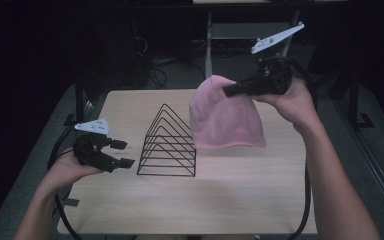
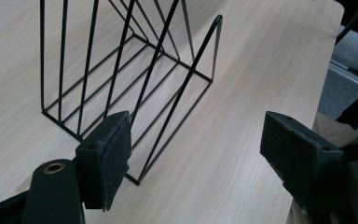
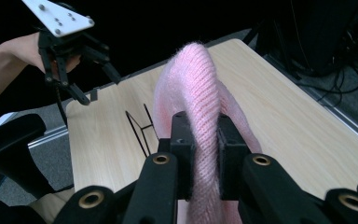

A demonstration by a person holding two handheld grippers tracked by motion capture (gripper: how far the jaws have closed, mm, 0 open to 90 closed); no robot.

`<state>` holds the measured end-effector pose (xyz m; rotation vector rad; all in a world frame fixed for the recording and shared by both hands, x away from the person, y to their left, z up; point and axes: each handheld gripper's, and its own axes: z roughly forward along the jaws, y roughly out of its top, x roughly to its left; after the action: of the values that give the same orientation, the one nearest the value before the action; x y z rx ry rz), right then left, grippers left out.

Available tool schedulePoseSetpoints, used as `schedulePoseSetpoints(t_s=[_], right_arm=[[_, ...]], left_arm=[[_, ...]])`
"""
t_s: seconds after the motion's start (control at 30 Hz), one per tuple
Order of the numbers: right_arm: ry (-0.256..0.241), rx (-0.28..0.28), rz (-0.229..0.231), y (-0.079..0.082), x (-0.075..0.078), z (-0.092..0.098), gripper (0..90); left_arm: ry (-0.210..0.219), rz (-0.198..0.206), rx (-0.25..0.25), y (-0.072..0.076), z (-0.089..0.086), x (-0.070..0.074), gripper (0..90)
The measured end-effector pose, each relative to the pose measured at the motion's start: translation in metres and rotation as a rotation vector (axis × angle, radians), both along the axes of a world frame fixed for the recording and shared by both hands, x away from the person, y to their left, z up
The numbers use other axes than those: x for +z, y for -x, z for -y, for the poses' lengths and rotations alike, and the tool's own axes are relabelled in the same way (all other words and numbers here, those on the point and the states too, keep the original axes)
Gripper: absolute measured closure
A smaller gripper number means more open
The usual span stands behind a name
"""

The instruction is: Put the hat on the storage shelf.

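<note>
Item: pink knitted hat (image 3: 200, 84), ribbed, soft. Right gripper (image 3: 200, 140): both jaws closed on a raised fold of the knit near the crown, the ridge of fabric squeezed flat between the pads and bulging above them. In the high view the right gripper (image 1: 228, 90) holds the hat (image 1: 225, 117) lifted over the far right part of the wooden table (image 1: 240, 200), the body hanging down as a limp dome with its brim low, at or near the tabletop, just right of the black wire rack (image 1: 169, 145). Left gripper (image 1: 120, 154): jaws wide apart, holding nothing, poised at the rack's left end; its own view shows the rack (image 2: 135, 84) just ahead of the open pads. Handling, judged: light, pliant, non-fragile, not slippery; it sags and stretches, so a pinched fold may creep. Best hold: a doubled fold at crown or brim.
</note>
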<state>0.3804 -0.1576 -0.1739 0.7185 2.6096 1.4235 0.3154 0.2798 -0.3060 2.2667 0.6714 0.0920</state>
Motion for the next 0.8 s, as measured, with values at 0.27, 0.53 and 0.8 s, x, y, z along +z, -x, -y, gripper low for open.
schedulePoseSetpoints(t_s=[0.27, 0.53, 0.8], right_arm=[[0.009, 0.037, 0.024, 0.001, 0.016, -0.019, 80.2], [0.003, 0.063, 0.048, 0.004, 0.033, -0.036, 80.1], [0.003, 0.089, 0.058, 0.003, 0.041, -0.057, 80.1]], left_arm=[[-0.01, 0.015, -0.02, -0.007, 0.007, 0.016, 24.5], [-0.026, 0.019, -0.04, -0.015, 0.017, 0.032, 24.4], [-0.018, 0.063, -0.072, -0.019, 0.027, 0.046, 24.5]])
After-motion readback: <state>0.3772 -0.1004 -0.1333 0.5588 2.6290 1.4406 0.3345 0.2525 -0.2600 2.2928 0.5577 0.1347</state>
